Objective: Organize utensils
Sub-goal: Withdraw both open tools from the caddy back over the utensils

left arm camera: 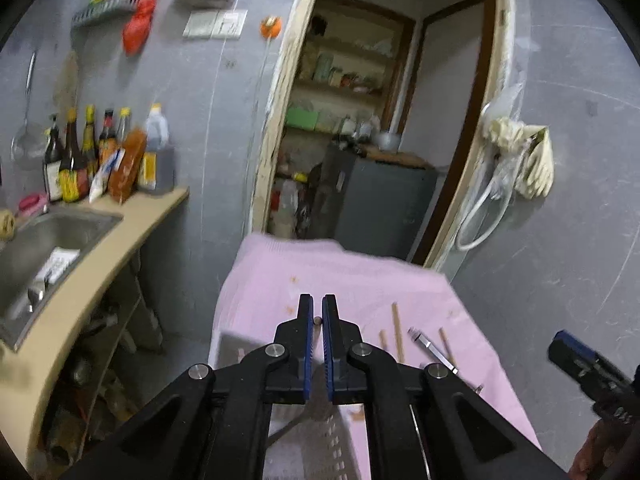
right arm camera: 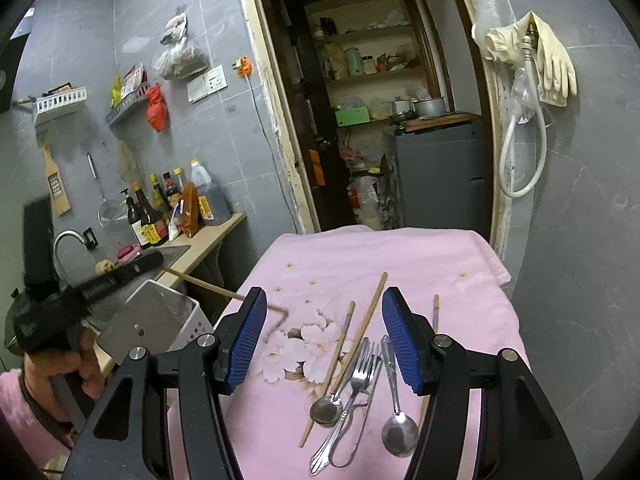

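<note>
My left gripper (left arm camera: pixel 317 307) is shut on a wooden chopstick (right arm camera: pixel 224 291); only its end (left arm camera: pixel 318 320) shows between the pads. It hovers over a white slotted holder (right arm camera: pixel 176 320) at the table's left edge. My right gripper (right arm camera: pixel 324 332) is open and empty above the utensils on the pink cloth (right arm camera: pixel 400 252): two spoons (right arm camera: pixel 396 428), a fork (right arm camera: pixel 360 376), tongs (right arm camera: pixel 352 432) and several chopsticks (right arm camera: pixel 368 320). In the left wrist view chopsticks (left arm camera: pixel 397 332) and a metal handle (left arm camera: pixel 434 350) lie right of my left gripper, with the right gripper (left arm camera: pixel 580 364) at the far right.
A counter (left arm camera: pixel 120 248) with a steel sink (left arm camera: pixel 48 248) and sauce bottles (left arm camera: pixel 92 156) stands to the left. An open doorway (right arm camera: pixel 380 120) with shelves and a grey cabinet lies behind the table. Rubber gloves (right arm camera: pixel 548 64) and a hose hang on the right wall.
</note>
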